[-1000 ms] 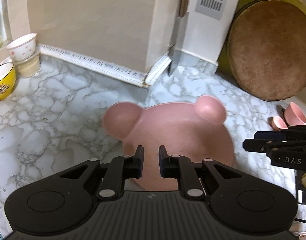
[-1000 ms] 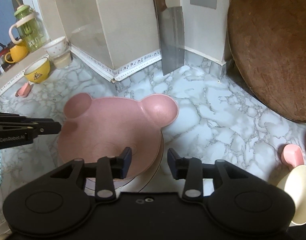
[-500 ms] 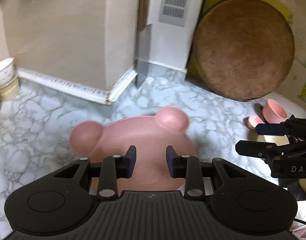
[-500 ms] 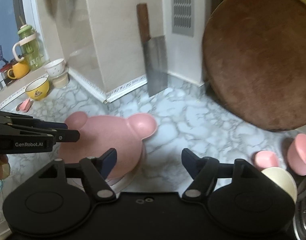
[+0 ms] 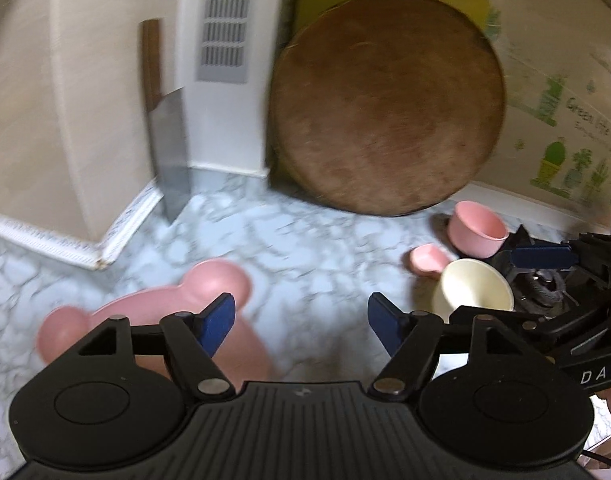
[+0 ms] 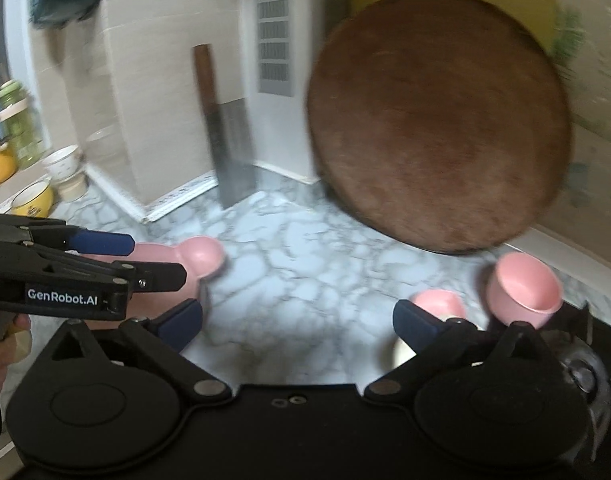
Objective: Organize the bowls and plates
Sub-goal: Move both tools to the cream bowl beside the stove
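— Both have pulled back off the bear-shaped plate (image 5: 153, 320), haven't they?
— Yes. It lies on the marble desk (image 5: 313, 248), low left. Left gripper (image 5: 301, 322) and right gripper (image 6: 297, 322) are opening wide, nothing between them.
— The bowls?
— Cream bowl (image 5: 473, 284) and pink bowl (image 6: 525, 284) sit right.

— What sort of place is this?
— A home kitchen: a marble-patterned worktop (image 5: 313, 248), a cleaver (image 5: 171, 152) and a round wooden chopping board (image 5: 385, 104) propped against the wall.
— Anything else?
— Pink bowls (image 6: 525, 288), and what looks like a gas burner (image 5: 545, 288), though it's blurred.
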